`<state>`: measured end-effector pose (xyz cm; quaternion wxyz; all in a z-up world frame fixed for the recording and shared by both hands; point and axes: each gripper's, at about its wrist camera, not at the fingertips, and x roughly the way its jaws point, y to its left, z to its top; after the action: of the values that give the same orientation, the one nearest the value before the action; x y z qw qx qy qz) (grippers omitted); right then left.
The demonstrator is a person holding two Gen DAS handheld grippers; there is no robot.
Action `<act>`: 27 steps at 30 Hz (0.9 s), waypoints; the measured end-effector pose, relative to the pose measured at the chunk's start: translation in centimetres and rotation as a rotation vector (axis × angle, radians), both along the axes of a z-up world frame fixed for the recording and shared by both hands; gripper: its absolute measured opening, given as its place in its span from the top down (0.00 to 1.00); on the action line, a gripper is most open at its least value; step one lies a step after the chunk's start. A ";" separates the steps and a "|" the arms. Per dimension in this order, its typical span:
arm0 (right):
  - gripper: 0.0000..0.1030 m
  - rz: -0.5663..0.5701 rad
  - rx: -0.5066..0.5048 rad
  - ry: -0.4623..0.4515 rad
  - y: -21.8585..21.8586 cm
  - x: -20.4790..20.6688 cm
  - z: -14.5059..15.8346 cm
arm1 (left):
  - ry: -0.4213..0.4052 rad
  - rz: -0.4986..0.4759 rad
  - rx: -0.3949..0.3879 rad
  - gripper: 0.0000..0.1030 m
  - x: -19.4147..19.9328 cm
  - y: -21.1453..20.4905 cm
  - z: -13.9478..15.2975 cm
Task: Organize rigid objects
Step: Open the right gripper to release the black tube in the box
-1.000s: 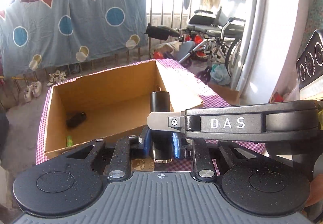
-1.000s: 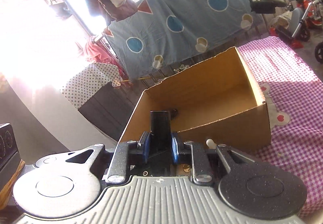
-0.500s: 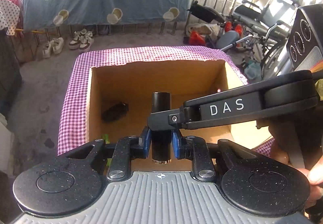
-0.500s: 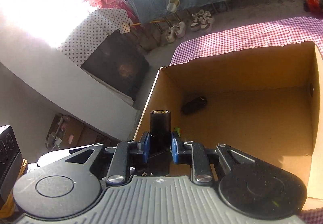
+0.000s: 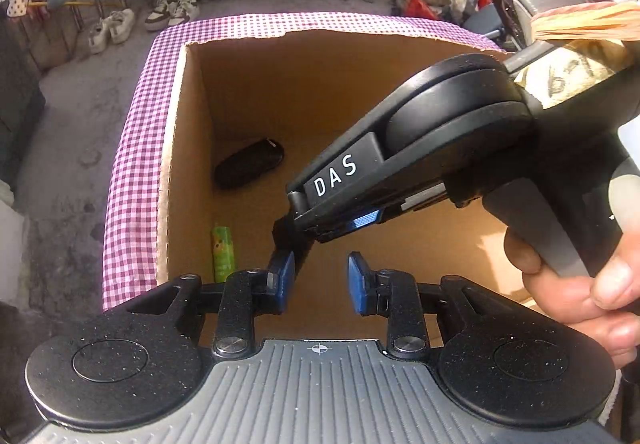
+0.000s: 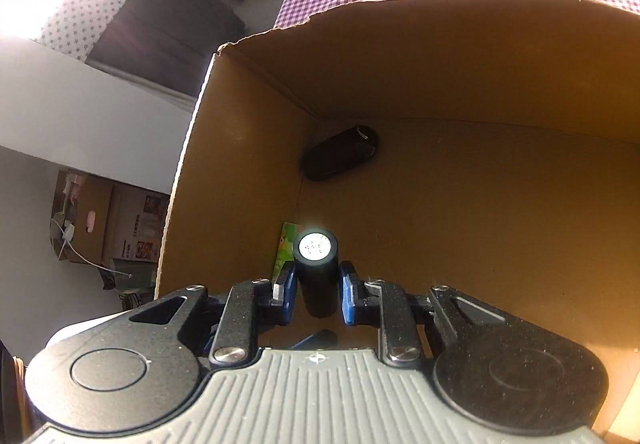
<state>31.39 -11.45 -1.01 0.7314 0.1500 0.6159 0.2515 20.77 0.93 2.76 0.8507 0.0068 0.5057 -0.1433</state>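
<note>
The left gripper (image 5: 320, 278) hovered over the open cardboard box (image 5: 176, 147), and its jaws were opening, with nothing between the blue pads (image 5: 357, 282); the dark end that showed just above its left pad belonged, as far as I could tell, to what the other tool carried. To its right, the right gripper (image 6: 318, 292) reached in over the same box, gripped by a hand (image 5: 576, 284), and it was clenched on a black cylinder (image 6: 316, 272). The long axis of this cylinder ran forward along the fingers, so its pale round end pointed steeply down toward the box floor. Below it, against the left wall of the box, lay a small green tube (image 5: 222, 252), and farther in lay a dark oval object (image 5: 249, 163); both rested on the bottom, apart from one another. I judged that the right hand was the one to finish the placing, because only it held something, and the open floor lay to the right of the two things already inside. If the cylinder were released from there, it would probably fall end first, tip over and roll.
</note>
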 end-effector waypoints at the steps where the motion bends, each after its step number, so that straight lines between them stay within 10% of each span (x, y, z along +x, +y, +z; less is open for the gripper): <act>1: 0.75 -0.006 0.001 0.008 0.2 0.4 -0.3 | -0.013 0.000 0.002 0.66 -0.2 -0.1 0.3; 15: 0.74 -0.063 0.098 -0.116 -4.0 -2.7 4.0 | -0.156 0.009 -0.068 0.47 -5.0 0.3 5.1; 27: 0.67 -0.188 0.342 -0.342 -14.5 -16.1 10.5 | -0.301 -0.052 -0.155 0.21 -12.8 0.7 8.6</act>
<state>15.28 -25.98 9.48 0.8092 0.2833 0.4150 0.3046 7.98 1.63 11.32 0.9108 -0.0244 0.3595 -0.2013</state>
